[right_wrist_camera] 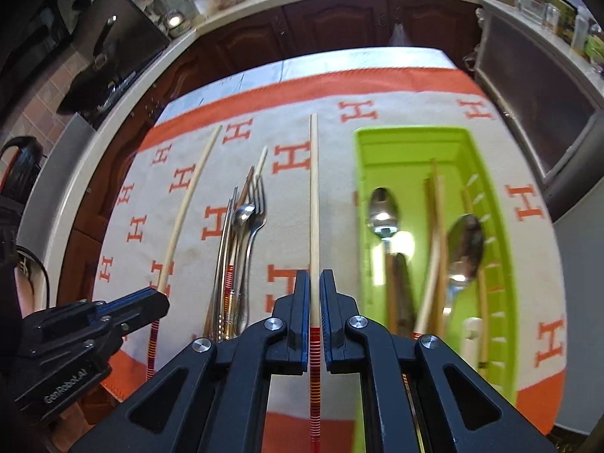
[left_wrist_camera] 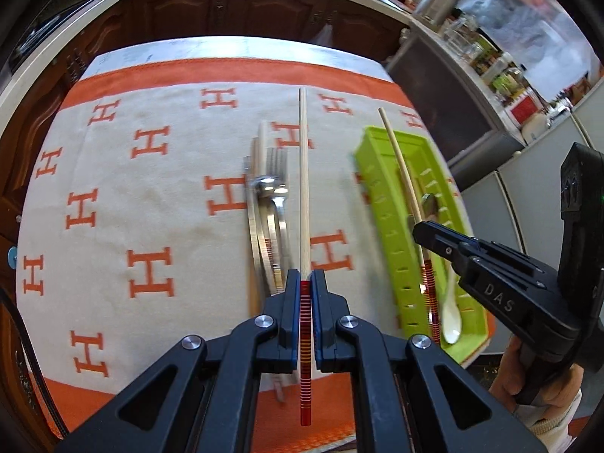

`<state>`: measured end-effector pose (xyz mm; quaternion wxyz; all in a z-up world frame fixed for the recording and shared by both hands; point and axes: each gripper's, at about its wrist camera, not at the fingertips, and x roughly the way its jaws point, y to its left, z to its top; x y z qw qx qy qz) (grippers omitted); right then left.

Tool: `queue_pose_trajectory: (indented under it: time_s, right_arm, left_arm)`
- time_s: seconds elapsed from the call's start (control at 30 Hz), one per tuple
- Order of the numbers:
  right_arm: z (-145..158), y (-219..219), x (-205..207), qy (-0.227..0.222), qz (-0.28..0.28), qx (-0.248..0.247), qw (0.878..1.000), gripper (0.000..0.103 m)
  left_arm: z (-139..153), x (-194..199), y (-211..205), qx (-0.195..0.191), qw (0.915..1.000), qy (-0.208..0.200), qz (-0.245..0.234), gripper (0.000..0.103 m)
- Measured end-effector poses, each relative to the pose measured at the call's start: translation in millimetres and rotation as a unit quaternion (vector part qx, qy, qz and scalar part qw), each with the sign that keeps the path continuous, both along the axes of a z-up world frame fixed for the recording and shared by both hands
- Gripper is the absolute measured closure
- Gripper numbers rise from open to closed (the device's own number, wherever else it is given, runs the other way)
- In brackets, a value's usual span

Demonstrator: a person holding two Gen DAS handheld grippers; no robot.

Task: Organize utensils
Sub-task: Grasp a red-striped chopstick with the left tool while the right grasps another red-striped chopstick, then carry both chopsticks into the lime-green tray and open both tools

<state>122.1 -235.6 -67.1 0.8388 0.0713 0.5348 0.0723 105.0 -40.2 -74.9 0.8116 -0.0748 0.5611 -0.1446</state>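
While each gripper has a chopstick pinched, treat them as two separate drops: your left gripper (left_wrist_camera: 305, 283) is clamped on one chopstick (left_wrist_camera: 304, 188) at frame centre, above the loose pile of fork and spoons (left_wrist_camera: 270, 204) on the cloth; your right gripper (right_wrist_camera: 315, 283) is clamped on the other chopstick (right_wrist_camera: 313, 204), which hangs over bare cloth just left of the green tray (right_wrist_camera: 506, 264) in the right-wrist view. In the left-wrist view the right gripper (left_wrist_camera: 426, 232) sits lower right, and its chopstick (left_wrist_camera: 400, 166) crosses over the tray (left_wrist_camera: 381, 204). My read: the right stick goes in first. Line it up with the tray's long axis, lower it until the tip is inside the walls, then let go; don't drop it from height, a thin round wooden stick will bounce or roll. Aim for the lane with the wooden sticks (right_wrist_camera: 434, 234) already lying in it, between the two metal spoons (right_wrist_camera: 383, 211) (right_wrist_camera: 466, 245). Both grips sit where the pale wood meets the red-and-yellow banded end, so the long end can swing; keep your wrists level. Tray is hard, glossy plastic with slotted sides. Cloth (left_wrist_camera: 151, 196) is soft, cream with orange H print, so the metal pieces left on it should not slide.
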Motion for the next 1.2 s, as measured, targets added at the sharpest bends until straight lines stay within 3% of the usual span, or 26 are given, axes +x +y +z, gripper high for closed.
queue_pose_trajectory:
  time_s: [0.33,0.77,0.87,0.93,1.0,1.2]
  right_arm:
    - [32.8,-96.2,-33.5,-0.023,-0.057,-0.036,0.997,0.097]
    - [-9.1,-121.1,-26.5,0.012,-0.05,-0.039,0.998,0.097]
    - [-18.0,-119.5,-20.6,0.02,-0.049,-0.041,0.998,0.091]
    - [-20.4,-121.5,-18.3,0.019,-0.058,-0.038,0.997,0.076]
    - [-19.4,-125.3,-19.9,0.015,-0.068,-0.033,0.997,0.07]
    - [-13.1,-137.5,-26.8,0.006,-0.095,-0.018,0.995,0.068]
  left_arm:
    - [15.7,11.8,-78.8,-0.016,0.9983,0.0,-0.055,0.1]
    - [-22.4,34.1,-132.8,-0.012,0.9961,0.05,-0.072,0.1]
    - [-32.2,35.6,-137.9,-0.006,0.9957,0.058,-0.073,0.099]
    - [-37.7,35.4,-139.9,-0.004,0.9952,0.063,-0.074,0.099]
    - [-40.7,34.8,-141.9,-0.004,0.9944,0.068,-0.08,0.097]
    - [-35.8,26.5,-145.9,0.001,0.9933,0.059,-0.1,0.077]
